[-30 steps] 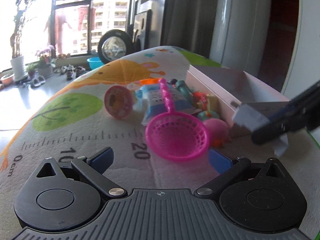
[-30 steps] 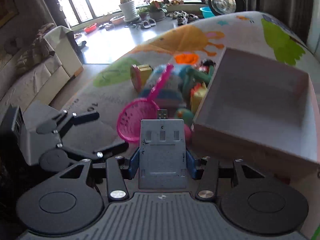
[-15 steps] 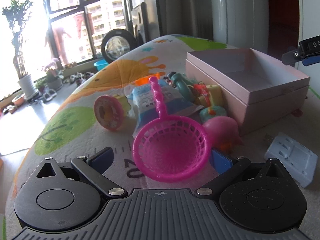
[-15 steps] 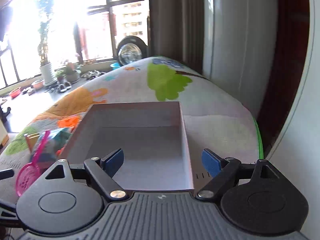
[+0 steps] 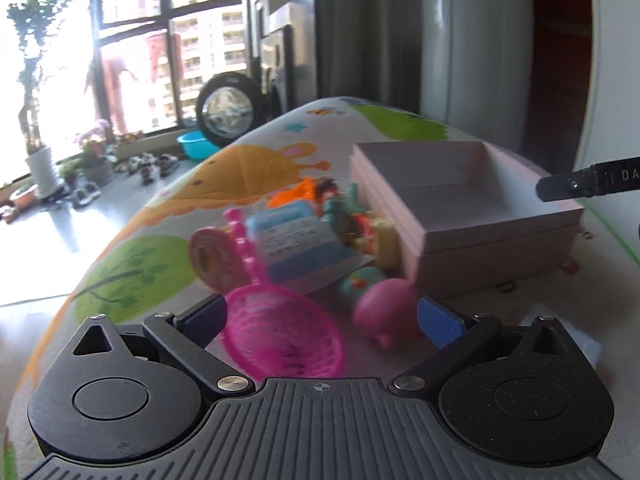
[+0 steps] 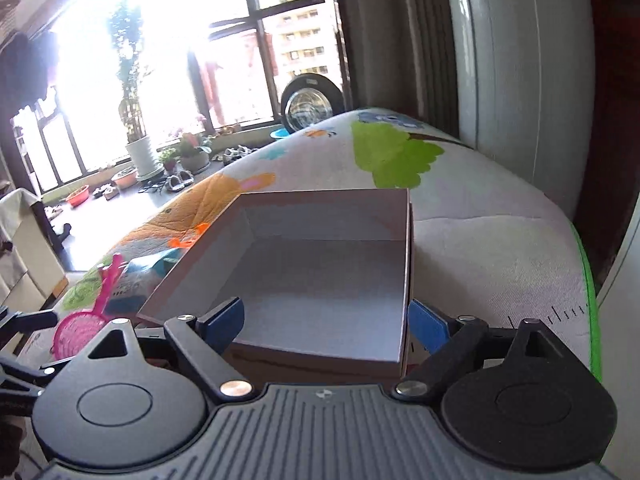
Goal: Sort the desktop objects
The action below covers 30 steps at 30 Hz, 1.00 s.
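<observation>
Two tools in play, both with fingers spread and holding nothing. Left tool (image 5: 320, 316) sits low at the near side of the toy pile, its jaws flanking the pink scoop net (image 5: 284, 336) and the pink pig toy (image 5: 384, 312). Frame is motion-blurred, so contact cannot be confirmed. Right tool (image 6: 324, 320) hovers at the near wall of the pink box (image 6: 404, 280), which looks empty. Box lies on the printed play mat (image 6: 460, 216) covering the tabletop, toward its right edge; toys are heaped just beside the box's left wall: blue packet (image 5: 296, 248), round pink disc (image 5: 208, 256), yellow block (image 5: 386, 240), orange piece (image 5: 298, 194).

Judgement: step in hand is picking the first toy for the box. To do it well:
- settle the left tool before closing
- centre on one item only, net rim or pig, not both
- pinch the net by its rigid rim or handle (image 5: 240, 240), not the mesh
- keep the right tool off the box opening so the drop path is free.
</observation>
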Tool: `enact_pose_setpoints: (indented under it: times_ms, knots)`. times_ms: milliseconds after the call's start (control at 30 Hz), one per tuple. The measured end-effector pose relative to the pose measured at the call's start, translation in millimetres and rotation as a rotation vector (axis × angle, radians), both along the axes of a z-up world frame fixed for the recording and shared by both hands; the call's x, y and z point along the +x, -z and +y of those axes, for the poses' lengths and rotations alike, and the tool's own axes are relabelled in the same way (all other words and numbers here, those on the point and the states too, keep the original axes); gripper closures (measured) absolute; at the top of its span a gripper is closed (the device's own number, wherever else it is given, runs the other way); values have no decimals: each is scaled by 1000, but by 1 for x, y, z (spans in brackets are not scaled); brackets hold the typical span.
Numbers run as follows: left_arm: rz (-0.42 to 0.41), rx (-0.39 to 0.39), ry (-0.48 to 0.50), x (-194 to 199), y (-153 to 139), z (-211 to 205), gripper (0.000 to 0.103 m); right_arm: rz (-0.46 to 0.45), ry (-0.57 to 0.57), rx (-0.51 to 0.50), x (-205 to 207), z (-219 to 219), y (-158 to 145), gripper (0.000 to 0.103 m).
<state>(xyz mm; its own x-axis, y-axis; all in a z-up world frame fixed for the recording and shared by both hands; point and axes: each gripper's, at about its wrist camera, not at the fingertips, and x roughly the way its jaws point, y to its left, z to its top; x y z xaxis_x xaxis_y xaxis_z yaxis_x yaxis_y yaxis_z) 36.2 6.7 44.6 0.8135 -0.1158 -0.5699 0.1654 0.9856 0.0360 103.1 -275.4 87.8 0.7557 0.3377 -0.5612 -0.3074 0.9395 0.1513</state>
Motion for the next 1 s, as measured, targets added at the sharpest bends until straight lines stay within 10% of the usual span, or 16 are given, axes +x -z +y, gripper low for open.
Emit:
enact_pose_setpoints:
  times_ms: [233,433,533,733,833,1000]
  knots:
    - [89,15,8,34,23,-37,1,-9,-70,-56,-52,0,3,13]
    - [83,35,0,28,25,-28,46,40,-166,-139,-73,26,24,17]
    - [83,63,25,9,25,-21,47,69,-220,-170,-77,44,38,23]
    - [112,100,198,-45,24,-14,40,87,-265,-214,-79,63,52,26]
    - [110,84,172,-49,22,-16,8,117,-265,-207,-74,64,55,40]
    - [137,19,88,-26,23,-21,8,130,-288,-238,-77,67,49,56]
